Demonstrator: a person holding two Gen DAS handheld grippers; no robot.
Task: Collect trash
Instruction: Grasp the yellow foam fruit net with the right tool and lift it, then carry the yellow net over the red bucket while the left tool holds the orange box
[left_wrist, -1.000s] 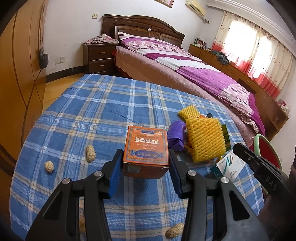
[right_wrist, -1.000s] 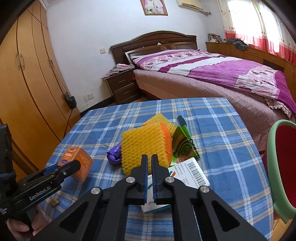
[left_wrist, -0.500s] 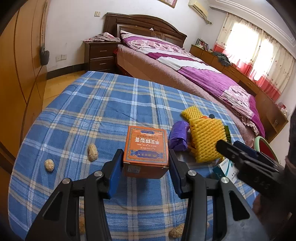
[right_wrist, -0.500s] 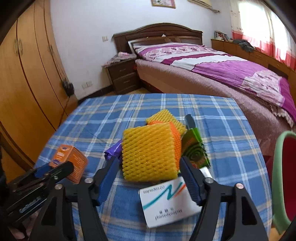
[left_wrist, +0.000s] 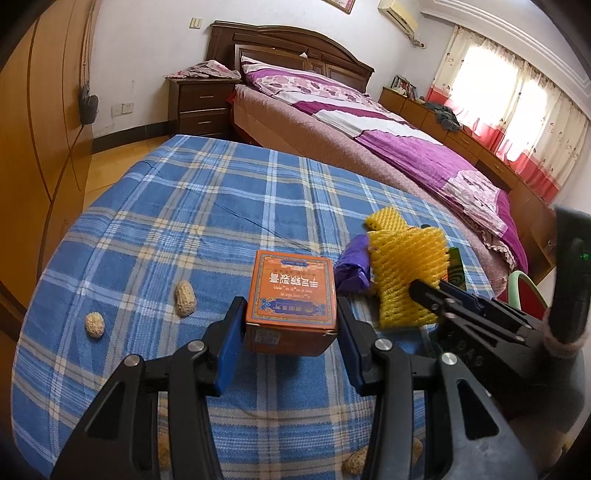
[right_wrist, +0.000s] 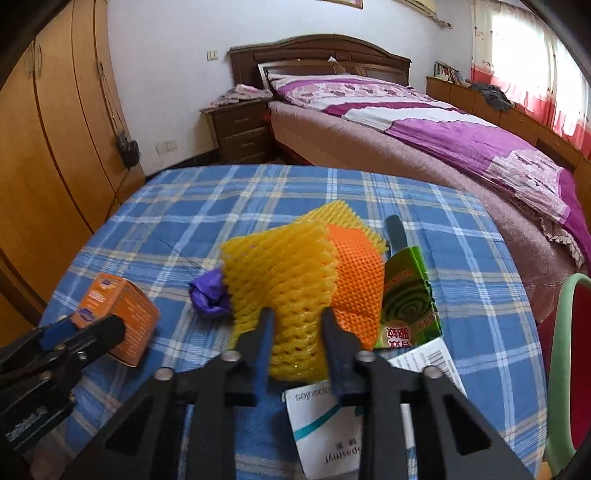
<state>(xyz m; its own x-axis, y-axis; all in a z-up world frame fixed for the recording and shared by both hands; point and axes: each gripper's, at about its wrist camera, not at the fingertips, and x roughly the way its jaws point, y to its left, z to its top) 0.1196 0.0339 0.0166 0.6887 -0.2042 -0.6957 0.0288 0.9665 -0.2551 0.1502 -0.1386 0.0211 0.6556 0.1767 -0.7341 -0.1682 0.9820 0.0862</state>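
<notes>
An orange carton (left_wrist: 291, 295) stands on the blue plaid table (left_wrist: 207, 221). My left gripper (left_wrist: 291, 334) is shut on it, its blue pads against both sides; the carton also shows in the right wrist view (right_wrist: 118, 317). A yellow foam net (right_wrist: 284, 284) lies mid-table, over an orange net (right_wrist: 354, 284). My right gripper (right_wrist: 297, 332) has its jaws on either side of the yellow net's near edge, pressing into it. A purple wad (right_wrist: 208, 295), a green mosquito-coil box (right_wrist: 406, 295) and a white medicine box (right_wrist: 332, 424) lie around it.
Peanut shells (left_wrist: 184, 293) lie on the table's left and near edge (left_wrist: 354, 461). A green-rimmed red bin (right_wrist: 572, 369) stands off the table's right side. A bed (right_wrist: 424, 122) is behind, a wardrobe (right_wrist: 48, 147) to the left.
My right gripper opened from shut, moved forward over the white box and narrowed around the yellow net. My left gripper kept hold of the orange carton.
</notes>
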